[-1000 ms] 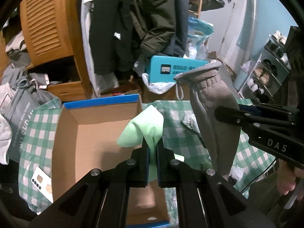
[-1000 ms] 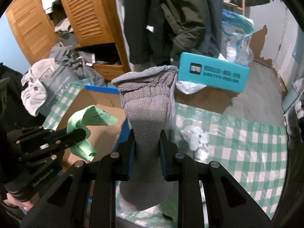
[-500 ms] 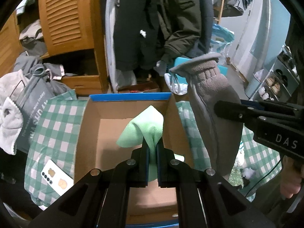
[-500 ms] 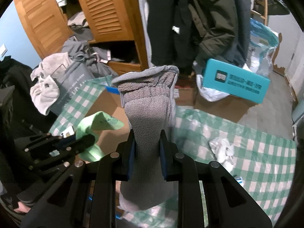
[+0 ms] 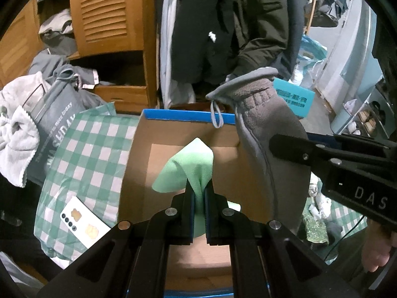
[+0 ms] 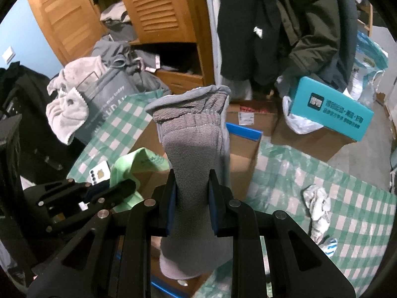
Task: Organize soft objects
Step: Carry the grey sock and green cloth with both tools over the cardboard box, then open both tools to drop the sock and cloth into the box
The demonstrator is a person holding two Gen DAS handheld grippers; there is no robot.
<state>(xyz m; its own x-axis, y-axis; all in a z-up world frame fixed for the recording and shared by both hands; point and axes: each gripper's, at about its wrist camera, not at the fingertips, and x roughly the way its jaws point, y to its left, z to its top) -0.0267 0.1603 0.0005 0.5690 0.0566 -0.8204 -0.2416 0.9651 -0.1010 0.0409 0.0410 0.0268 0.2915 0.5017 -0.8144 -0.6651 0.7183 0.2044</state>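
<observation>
Your left gripper [image 5: 198, 206] pinches a green cloth [image 5: 191, 171] and your right gripper [image 6: 192, 206] clamps a grey glove [image 6: 193, 149] above the empty cardboard box [image 5: 139, 164] at twelve o'clock, neither dropped yet.

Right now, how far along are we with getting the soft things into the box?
Done: nothing shows in the visible part of the cardboard box. In hand: the left gripper is shut on a green cloth above the box, and the right gripper is shut on a grey glove beside it. Left: dropping both, then the white crumpled cloth on the checkered sheet.
</observation>
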